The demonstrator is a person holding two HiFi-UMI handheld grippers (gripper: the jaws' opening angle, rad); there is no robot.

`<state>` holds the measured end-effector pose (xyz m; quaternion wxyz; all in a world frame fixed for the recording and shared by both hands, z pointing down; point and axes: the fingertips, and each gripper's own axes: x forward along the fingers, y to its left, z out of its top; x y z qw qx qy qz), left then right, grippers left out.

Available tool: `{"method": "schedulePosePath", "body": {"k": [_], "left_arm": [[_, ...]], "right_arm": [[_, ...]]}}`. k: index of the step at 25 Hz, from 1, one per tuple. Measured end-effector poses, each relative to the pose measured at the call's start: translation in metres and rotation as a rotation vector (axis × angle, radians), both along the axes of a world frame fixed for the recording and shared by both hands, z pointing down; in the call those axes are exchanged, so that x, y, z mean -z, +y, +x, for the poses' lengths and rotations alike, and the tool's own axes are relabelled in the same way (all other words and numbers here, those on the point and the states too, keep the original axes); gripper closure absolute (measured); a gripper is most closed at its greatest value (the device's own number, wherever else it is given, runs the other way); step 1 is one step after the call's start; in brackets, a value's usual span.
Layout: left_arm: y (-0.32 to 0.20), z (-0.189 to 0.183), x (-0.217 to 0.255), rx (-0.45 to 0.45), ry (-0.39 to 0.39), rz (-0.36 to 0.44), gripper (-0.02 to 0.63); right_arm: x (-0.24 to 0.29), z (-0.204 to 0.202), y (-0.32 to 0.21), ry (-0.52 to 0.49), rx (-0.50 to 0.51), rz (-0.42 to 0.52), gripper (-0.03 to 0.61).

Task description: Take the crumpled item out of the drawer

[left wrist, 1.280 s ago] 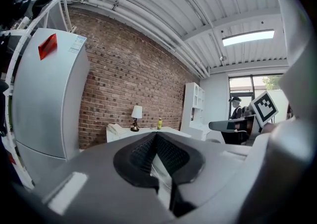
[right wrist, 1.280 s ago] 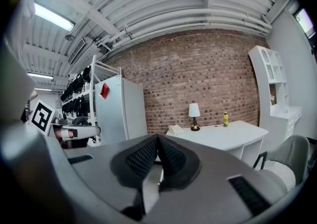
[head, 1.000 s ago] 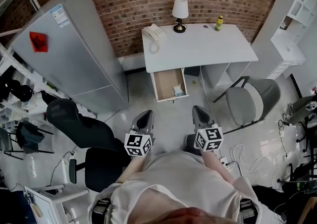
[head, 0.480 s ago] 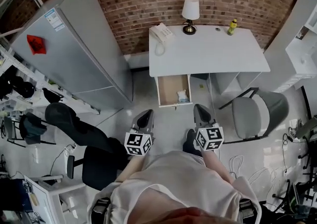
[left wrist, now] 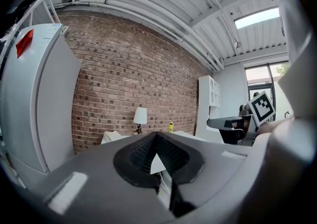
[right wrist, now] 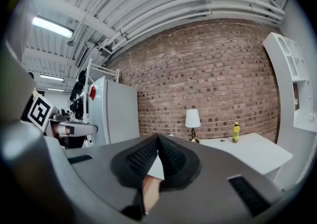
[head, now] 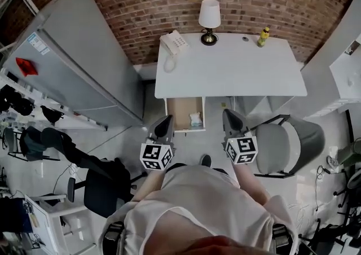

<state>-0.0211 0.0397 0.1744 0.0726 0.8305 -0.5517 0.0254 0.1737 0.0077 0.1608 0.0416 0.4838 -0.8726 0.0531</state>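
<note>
Crumpled item in open drawer, visible from head view only

The pale crumpled item in the open wooden drawer lies just ahead of the fingertips, between the left gripper and the right gripper. It is too small to tell what it is. In both gripper views it is hidden behind the dark ribbed fingers. Far beyond the right fingertips, a small round thing beside the yellow bottle on the white desk cannot be made out. The white shelf unit is cut off at the picture's right edge.
</note>
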Motion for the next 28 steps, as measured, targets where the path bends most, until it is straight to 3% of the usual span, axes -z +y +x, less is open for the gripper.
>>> {"method": "schedulePosePath", "body": {"k": [5,11,18,28], "left_arm": [[-0.025,0.022,0.003,-0.019,-0.014,-0.008,0.606],[-0.059,0.021,0.001,-0.041,-0.021,-0.005,0.606],[-0.100,-0.018,0.003,-0.069,-0.029,0.008,0.606],[-0.143,-0.073,-0.024,-0.102,-0.017,-0.065,0.606]], "right_arm": [[0.003,0.017,-0.023,-0.029,-0.011,-0.009,0.571],[-0.005,0.005,-0.044,-0.035,-0.004,-0.030,0.571],[-0.008,-0.036,-0.076,-0.027,-0.032,-0.057,0.571],[-0.022,-0.088,-0.110,-0.008,-0.061,-0.096,0.571]]}}
